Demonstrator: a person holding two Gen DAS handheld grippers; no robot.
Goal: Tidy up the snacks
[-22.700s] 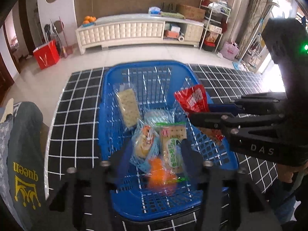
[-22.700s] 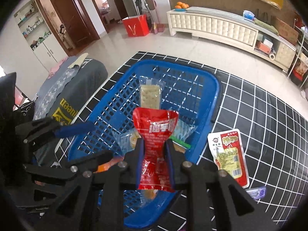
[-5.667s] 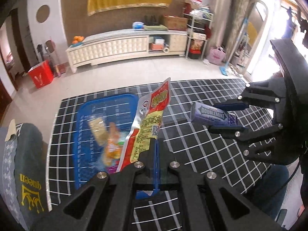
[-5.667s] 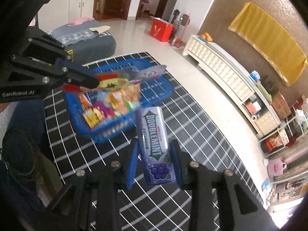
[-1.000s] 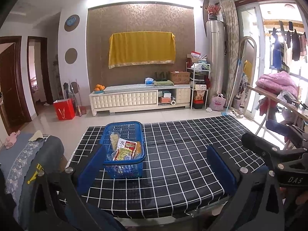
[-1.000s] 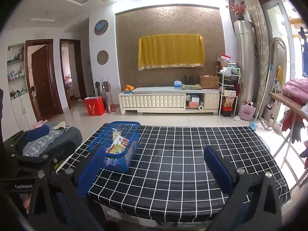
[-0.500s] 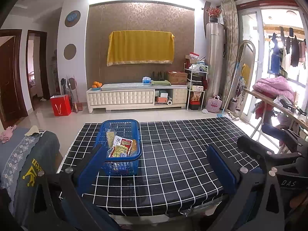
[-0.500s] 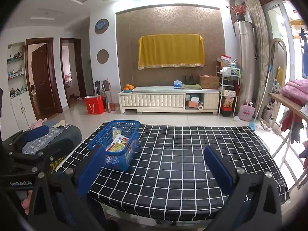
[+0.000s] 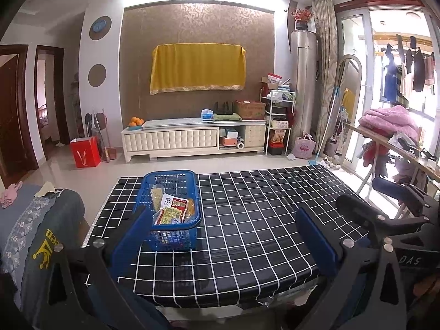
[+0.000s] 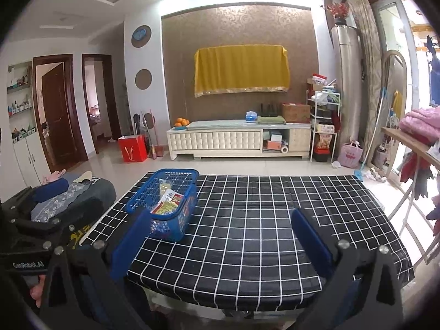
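On table (image 9: 247, 242), basket (image 9: 170, 236) slightly nearer

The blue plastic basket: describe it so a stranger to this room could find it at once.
Start at the table covered by a black cloth with a white grid, which fills the foreground. On its left part, towards the far edge, stands a blue plastic lattice basket holding snack packets. It is the only thing standing on the cloth.

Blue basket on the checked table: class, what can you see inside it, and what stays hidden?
Inside the blue basket lie snack packets: a red and yellow one on top, a pale cracker pack behind it. The packets underneath are covered, so their number and kind cannot be told.
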